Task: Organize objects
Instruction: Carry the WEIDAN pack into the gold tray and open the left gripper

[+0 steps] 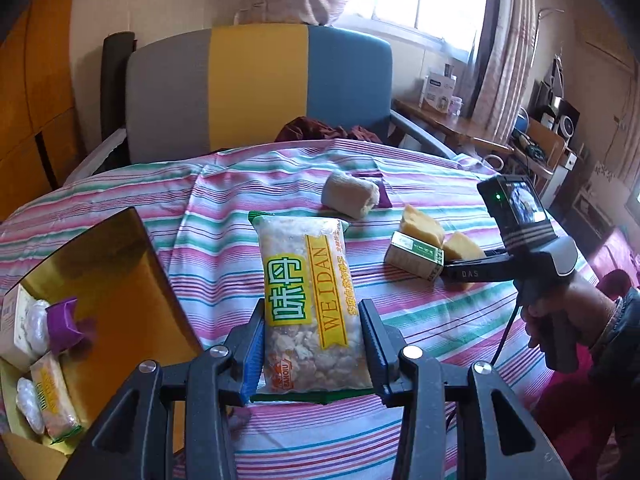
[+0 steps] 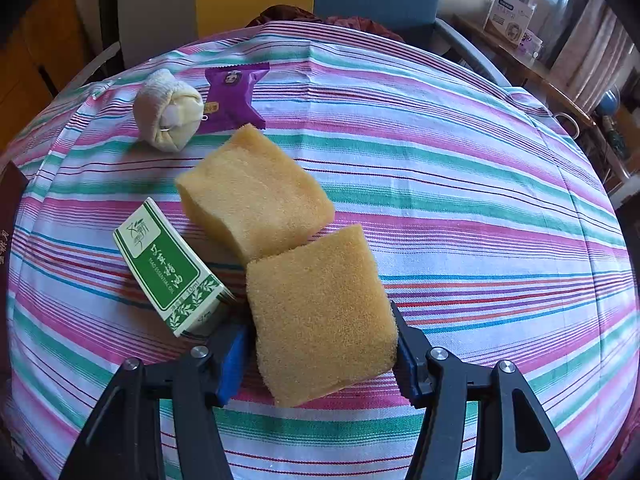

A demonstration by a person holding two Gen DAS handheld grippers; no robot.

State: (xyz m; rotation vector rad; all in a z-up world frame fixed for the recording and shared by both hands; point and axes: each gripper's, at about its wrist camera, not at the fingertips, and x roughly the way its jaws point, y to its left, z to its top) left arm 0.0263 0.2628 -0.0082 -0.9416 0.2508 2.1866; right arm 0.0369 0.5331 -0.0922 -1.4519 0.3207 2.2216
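My left gripper (image 1: 312,344) is shut on a clear snack bag (image 1: 308,300) with a yellow WEIDAN label, above the striped cloth. My right gripper (image 2: 320,344) is closed around a yellow sponge (image 2: 320,316); it also shows in the left wrist view (image 1: 464,258). A second yellow sponge (image 2: 252,200) lies just beyond it, touching. A green and white small box (image 2: 168,268) lies to the left of the sponges. A rolled cream cloth (image 2: 168,110) and a purple snack packet (image 2: 236,94) lie further back.
An open yellow-lined cardboard box (image 1: 108,264) stands at the left and holds a snack bag, a purple packet and other wrapped items. The striped cloth (image 2: 460,184) covers the table. A grey, yellow and blue chair back (image 1: 256,88) stands behind it.
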